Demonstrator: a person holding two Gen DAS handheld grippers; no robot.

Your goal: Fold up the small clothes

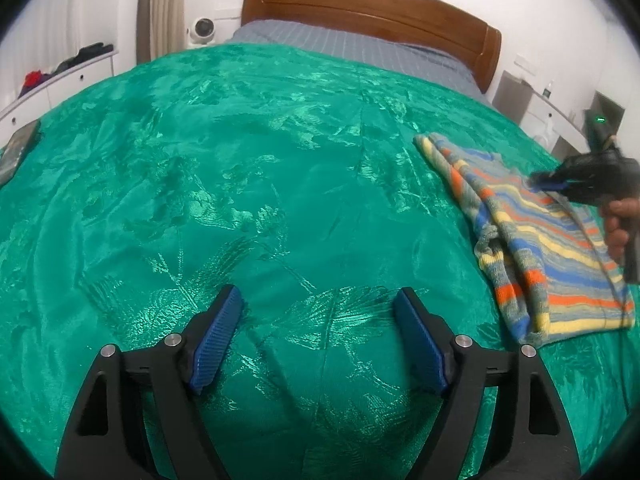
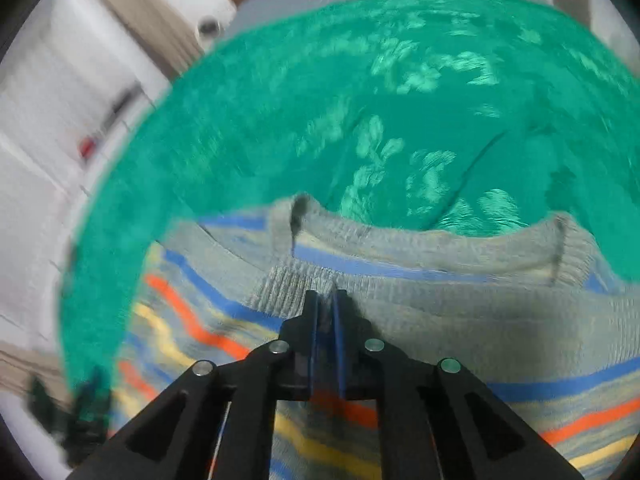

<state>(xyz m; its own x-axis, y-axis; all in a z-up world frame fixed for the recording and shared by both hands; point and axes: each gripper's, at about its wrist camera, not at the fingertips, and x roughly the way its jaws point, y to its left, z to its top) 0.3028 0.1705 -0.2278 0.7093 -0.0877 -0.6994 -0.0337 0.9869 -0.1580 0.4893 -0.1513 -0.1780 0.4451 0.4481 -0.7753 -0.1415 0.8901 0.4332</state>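
A small striped knit sweater [image 1: 536, 236], grey with blue, orange and yellow bands, lies folded on the green bedspread [image 1: 280, 168] at the right. My left gripper [image 1: 318, 300] is open and empty over bare bedspread, well left of the sweater. My right gripper [image 1: 546, 182] rests on the sweater's upper part. In the right wrist view, which is blurred, the right gripper [image 2: 325, 296] has its jaws closed, pinching the grey ribbed edge of the sweater [image 2: 440, 304] near the collar.
A wooden headboard [image 1: 360, 4] and grey striped sheet [image 1: 340, 46] lie at the far end of the bed. White drawers [image 1: 60, 84] stand left, a nightstand [image 1: 556, 112] right. A dark flat object [image 1: 18, 148] lies at the bed's left edge.
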